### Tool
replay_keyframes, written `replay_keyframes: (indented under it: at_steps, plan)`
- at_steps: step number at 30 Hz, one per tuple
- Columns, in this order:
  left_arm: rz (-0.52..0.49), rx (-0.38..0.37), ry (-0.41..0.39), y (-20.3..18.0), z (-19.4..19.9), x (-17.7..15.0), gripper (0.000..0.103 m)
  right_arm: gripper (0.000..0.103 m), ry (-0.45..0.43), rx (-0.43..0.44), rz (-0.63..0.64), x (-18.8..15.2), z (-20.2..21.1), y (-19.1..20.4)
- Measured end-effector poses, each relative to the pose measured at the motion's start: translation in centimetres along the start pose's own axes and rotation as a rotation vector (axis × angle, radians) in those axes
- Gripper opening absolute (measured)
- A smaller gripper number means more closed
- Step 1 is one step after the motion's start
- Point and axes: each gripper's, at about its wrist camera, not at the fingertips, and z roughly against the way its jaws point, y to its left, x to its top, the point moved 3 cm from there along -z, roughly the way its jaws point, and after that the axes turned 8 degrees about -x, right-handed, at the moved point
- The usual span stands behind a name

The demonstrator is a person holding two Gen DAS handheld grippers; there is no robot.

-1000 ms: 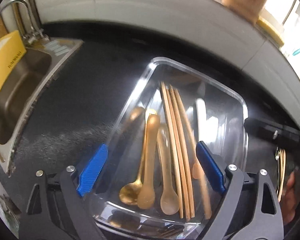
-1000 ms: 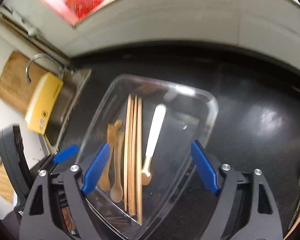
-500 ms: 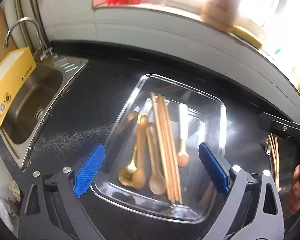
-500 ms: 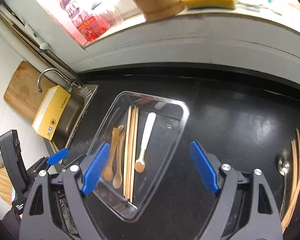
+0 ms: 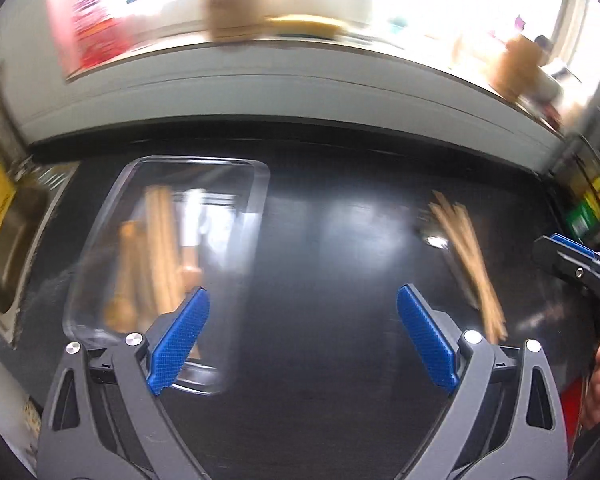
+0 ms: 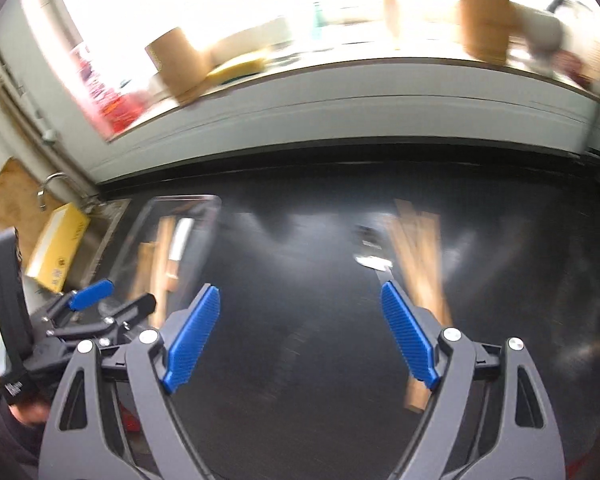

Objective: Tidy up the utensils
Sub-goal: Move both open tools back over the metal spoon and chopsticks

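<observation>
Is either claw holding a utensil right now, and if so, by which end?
No. The left claw and right claw are both open with only bare black counter between their fingers.

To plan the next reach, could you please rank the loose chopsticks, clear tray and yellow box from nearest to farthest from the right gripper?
Right gripper, right wrist view:
1. Loose chopsticks, beside its right finger.
2. Clear tray, left.
3. Yellow box, far left.

Left tongs and right tongs both gape wide, holding nothing.
</observation>
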Motion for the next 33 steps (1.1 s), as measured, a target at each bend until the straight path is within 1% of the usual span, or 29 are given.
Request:
replay_keyframes:
  at_steps: [2, 4, 6, 9, 13, 19, 25, 28, 33]
  plan:
    - [-0.039, -0.024, 0.006, -2.8, -0.4, -0.5, 0.092, 0.081, -0.013, -0.06, -0.019, -1.2, 1.5, -3.2]
    - [-0.074, -0.053, 0.008, -5.9, -0.8, -1.0, 0.092, 0.081, -0.022, -0.102, -0.03, -2.0, 2.6, -5.5]
    - [-0.097, -0.073, 0.007, -8.2, -1.1, -1.5, 0.092, 0.081, -0.032, -0.142, -0.032, -3.2, 3.9, -7.9]
    - [-0.124, -0.098, 0.006, -10.8, -1.5, -2.0, 0.092, 0.081, -0.039, -0.164, -0.039, -4.3, 5.2, -10.3]
    - [-0.147, -0.111, 0.002, -13.2, -1.9, -2.1, 0.092, 0.081, -0.055, -0.177, -0.032, -5.0, 6.3, -11.9]
    - [-0.134, -0.105, 0.014, -13.8, -2.5, -1.9, 0.092, 0.081, -0.062, -0.178, -0.011, -5.0, 6.5, -12.2]
    - [-0.113, -0.1, 0.039, -13.4, -3.7, -1.5, 0.092, 0.081, -0.044, -0.171, 0.011, -4.5, 5.3, -12.1]
    - [-0.109, -0.091, 0.046, -13.2, -4.4, -1.2, 0.092, 0.081, -0.03, -0.169, 0.03, -4.1, 4.1, -11.9]
    - [-0.101, -0.07, 0.075, -12.5, -6.7, -0.3, 0.092, 0.081, 0.024, -0.186, 0.096, -3.9, 0.2, -11.7]
